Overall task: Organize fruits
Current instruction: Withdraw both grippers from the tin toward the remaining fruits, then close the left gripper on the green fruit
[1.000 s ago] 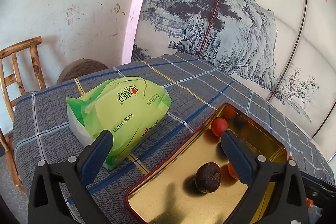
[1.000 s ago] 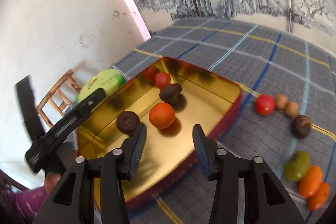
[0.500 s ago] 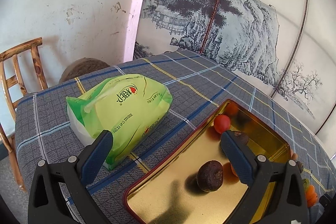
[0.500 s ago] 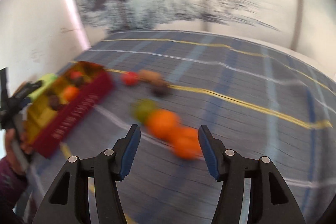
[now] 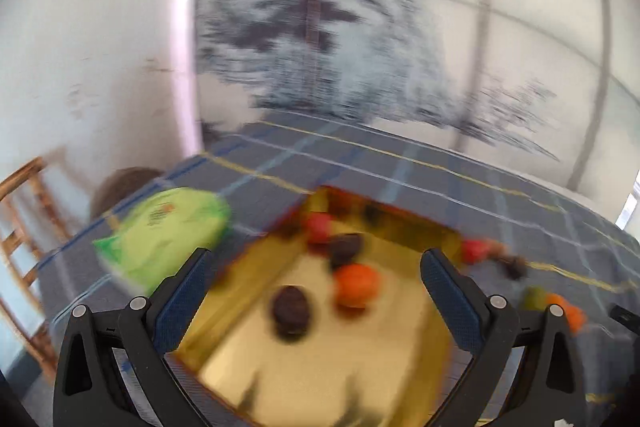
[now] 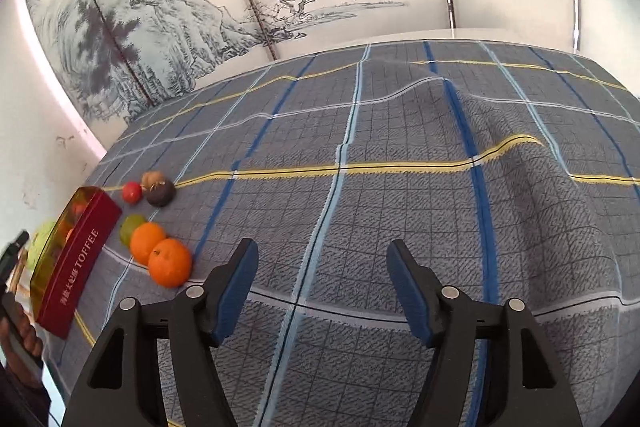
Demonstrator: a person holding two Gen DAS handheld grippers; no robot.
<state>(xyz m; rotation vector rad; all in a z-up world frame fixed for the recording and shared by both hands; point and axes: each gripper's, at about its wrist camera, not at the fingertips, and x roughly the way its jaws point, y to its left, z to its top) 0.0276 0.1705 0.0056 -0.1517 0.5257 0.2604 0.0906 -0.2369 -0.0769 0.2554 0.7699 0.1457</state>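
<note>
Ink-wash landscape panels [image 6: 208, 11] back a table covered by a blue-grey plaid cloth [image 6: 400, 187] with yellow and blue stripes; the cloth is rumpled into ridges toward the far right in the right wrist view.

Left wrist view (blurred): the left gripper [image 5: 316, 267] has its fingers spread wide and nothing between them. Beneath it lies a gold-lined tin [image 5: 320, 367]. Inside the tin are a dark brown fruit [image 5: 291, 309], an orange fruit [image 5: 356, 285], a second dark fruit [image 5: 346, 247] and a red fruit [image 5: 319, 227]; further detail is lost to blur. A green plastic bag [image 5: 164, 239] lies on the cloth just left of the tin, and a wooden chair [image 5: 24, 227] stands beyond the table edge.

Right wrist view (sharp): the right gripper [image 6: 322, 291] is likewise wide open and empty, above bare cloth. The tin's red outer wall [image 6: 76, 267], lettered TOFFEE, stands at far left. On the cloth just beside it sit two oranges [image 6: 170, 263] touching one another, a green fruit [image 6: 130, 227] behind them, and farther back a small red fruit [image 6: 132, 191], a dark round fruit [image 6: 161, 191] and a tan fruit [image 6: 151, 179], clustered together. All lie well to the left of the right gripper.
</note>
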